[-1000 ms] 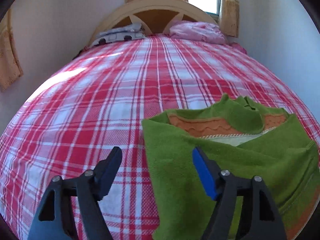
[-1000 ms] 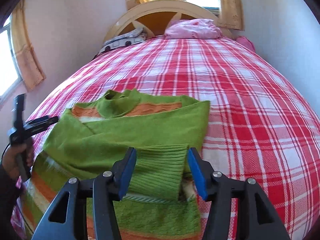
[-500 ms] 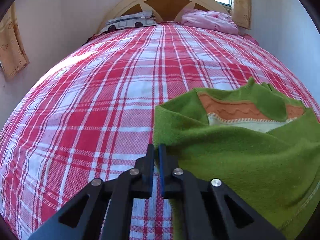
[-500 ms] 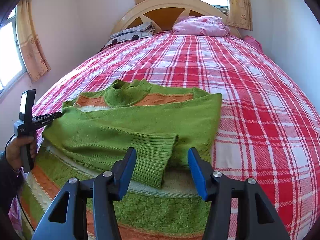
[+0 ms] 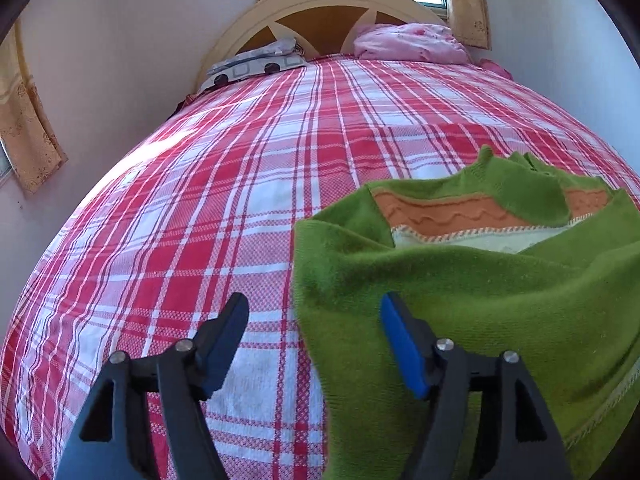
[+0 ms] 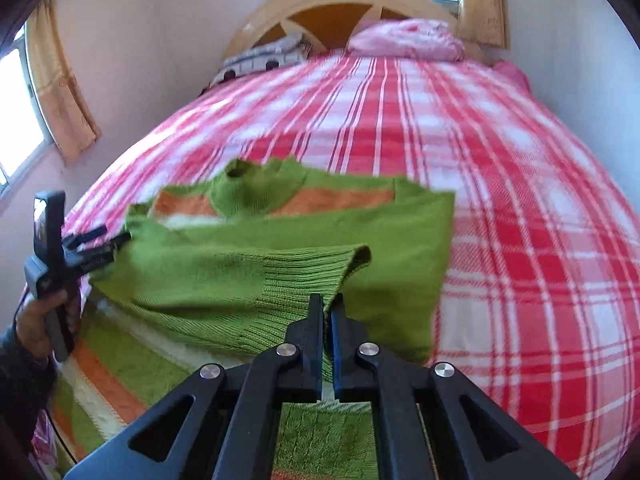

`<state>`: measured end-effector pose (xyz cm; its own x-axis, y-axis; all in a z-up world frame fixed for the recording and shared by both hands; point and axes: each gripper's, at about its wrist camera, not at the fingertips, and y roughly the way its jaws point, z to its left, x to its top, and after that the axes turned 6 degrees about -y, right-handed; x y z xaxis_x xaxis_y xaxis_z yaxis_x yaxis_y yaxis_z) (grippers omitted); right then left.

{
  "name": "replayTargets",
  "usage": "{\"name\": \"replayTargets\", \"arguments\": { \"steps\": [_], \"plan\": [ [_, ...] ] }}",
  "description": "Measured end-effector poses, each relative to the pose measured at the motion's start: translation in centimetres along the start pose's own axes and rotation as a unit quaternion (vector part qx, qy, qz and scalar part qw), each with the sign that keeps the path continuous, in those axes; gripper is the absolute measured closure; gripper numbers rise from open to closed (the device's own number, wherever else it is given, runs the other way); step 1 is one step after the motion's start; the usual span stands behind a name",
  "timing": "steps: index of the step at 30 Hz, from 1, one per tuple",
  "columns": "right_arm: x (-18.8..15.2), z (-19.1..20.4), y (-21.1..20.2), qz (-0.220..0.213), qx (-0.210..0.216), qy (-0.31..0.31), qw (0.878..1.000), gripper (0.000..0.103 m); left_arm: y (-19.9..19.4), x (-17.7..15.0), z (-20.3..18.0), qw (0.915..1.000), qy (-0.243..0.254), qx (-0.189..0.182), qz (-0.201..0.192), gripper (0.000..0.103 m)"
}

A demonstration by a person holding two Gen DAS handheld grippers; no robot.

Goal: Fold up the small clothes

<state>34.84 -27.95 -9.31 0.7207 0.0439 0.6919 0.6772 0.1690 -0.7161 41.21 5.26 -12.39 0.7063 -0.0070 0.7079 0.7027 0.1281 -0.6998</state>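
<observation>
Looking along the left gripper (image 5: 314,330), we see its jaws opening wide, nothing pinched; the green sweater's (image 5: 460,288) folded edge lies between the fingers, the right finger over the cloth, the left over the plaid bedspread (image 5: 240,184). The sweater sits at the bedspread's near end, well apart from the headboard (image 5: 320,4).

From the right wrist, we find the right gripper (image 6: 327,312) clamped tight on the sweater's ribbed sleeve cuff (image 6: 304,276), near the sweater's right edge. The left gripper (image 6: 100,246) sits at the sweater's left edge.

Bed in red-and-white plaid bedspread (image 5: 248,184), arched cream wooden headboard (image 5: 332,0). Pale walls (image 5: 120,40). Sunlit window behind yellow curtains (image 6: 60,80).
</observation>
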Motion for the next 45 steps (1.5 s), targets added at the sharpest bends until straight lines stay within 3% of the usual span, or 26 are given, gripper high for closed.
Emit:
{"name": "replayTargets", "arguments": {
  "steps": [2, 5, 7, 10, 12, 13, 14, 16, 18, 20, 22, 23, 24, 25, 27, 31, 33, 35, 38, 40, 45],
  "plan": [
    [0.1, -0.1, -0.5, 0.003, -0.003, 0.002, 1.000, 0.101, 0.1, -0.1, 0.2, 0.9997, -0.012, 0.021, 0.007, 0.021],
    [-1.4, 0.2, 0.8, 0.042, -0.030, -0.023, 0.998, 0.101, -0.1, -0.7, 0.4, 0.9991, -0.022, 0.031, 0.016, 0.015],
    [-2.5, 0.4, 2.1, 0.069, -0.061, -0.042, 0.995, 0.100, -0.3, -1.1, 0.3, 0.9992, -0.019, 0.033, 0.014, 0.015],
    [-2.9, 0.2, 1.8, 0.072, -0.071, -0.034, 0.994, 0.095, -0.6, -1.4, 0.0, 0.9992, -0.011, 0.036, 0.008, 0.015],
    [-2.2, 0.6, 0.5, 0.054, -0.100, -0.036, 0.993, 0.074, -0.7, -1.4, -0.2, 0.9992, -0.008, 0.040, 0.006, 0.014],
    [-1.6, 1.0, 0.0, 0.042, -0.110, -0.042, 0.992, 0.051, -0.7, -1.4, -0.2, 0.9991, -0.007, 0.041, 0.005, 0.014],
    [-1.1, 1.5, -0.6, 0.028, -0.116, -0.048, 0.992, 0.043, -0.7, -1.4, -0.2, 0.9990, -0.007, 0.044, 0.004, 0.012],
    [0.0, 2.5, -1.4, -0.004, -0.086, -0.054, 0.995, 0.043, -0.8, -1.4, -0.2, 0.9988, -0.006, 0.048, 0.001, 0.012],
    [0.7, 3.7, -1.3, -0.021, -0.015, -0.049, 0.998, 0.043, -0.9, -1.4, -0.3, 0.9986, -0.003, 0.053, -0.001, 0.011],
    [1.2, 4.4, 0.6, -0.003, 0.094, -0.016, 0.995, 0.043, -1.1, -1.4, -0.5, 0.9981, 0.000, 0.062, -0.005, 0.006],
    [1.1, 5.1, 3.4, 0.039, 0.146, 0.010, 0.989, 0.044, -1.5, -1.4, -0.6, 0.9982, 0.000, 0.059, -0.007, 0.006],
    [0.8, 5.1, 5.0, 0.065, 0.123, 0.012, 0.990, 0.049, -1.7, -1.5, -0.5, 0.9986, -0.003, 0.052, -0.005, 0.006],
    [0.5, 4.8, 6.2, 0.083, 0.076, 0.007, 0.994, 0.068, -2.1, -1.5, -0.4, 0.9989, -0.008, 0.045, -0.004, 0.006],
    [0.3, 4.5, 6.4, 0.075, 0.034, -0.008, 0.997, 0.076, -2.5, -1.7, -0.3, 0.9992, -0.014, 0.038, -0.005, 0.005],
    [0.0, 3.9, 5.8, 0.067, -0.033, -0.029, 0.997, 0.076, -3.4, -2.4, -0.4, 0.9996, -0.015, 0.022, -0.008, 0.003],
    [-0.6, 3.1, 4.1, 0.074, -0.042, -0.032, 0.996, 0.074, -3.7, -3.7, -1.0, 0.9995, 0.013, 0.030, 0.003, 0.001],
    [-0.7, 3.5, 2.6, 0.054, -0.059, -0.037, 0.996, 0.062, -3.8, -3.9, -1.2, 0.9993, 0.014, 0.034, 0.002, 0.001],
    [-1.1, 4.3, 1.7, 0.040, -0.023, -0.046, 0.998, 0.050, -3.8, -4.0, -1.3, 0.9991, 0.017, 0.039, 0.000, 0.001],
    [-2.3, 4.5, 3.7, 0.072, -0.046, -0.065, 0.994, 0.050, -3.9, -4.1, -1.3, 0.9990, 0.019, 0.042, -0.001, 0.000],
    [-3.1, 4.5, 3.5, 0.055, -0.052, -0.081, 0.994, 0.050, -3.9, -4.1, -1.3, 0.9991, 0.016, 0.040, 0.000, 0.000],
    [-3.4, 3.1, 3.0, 0.052, -0.038, -0.054, 0.996, 0.050, -4.1, -4.2, -1.2, 0.9994, 0.013, 0.033, -0.002, 0.000]
  ]
}}
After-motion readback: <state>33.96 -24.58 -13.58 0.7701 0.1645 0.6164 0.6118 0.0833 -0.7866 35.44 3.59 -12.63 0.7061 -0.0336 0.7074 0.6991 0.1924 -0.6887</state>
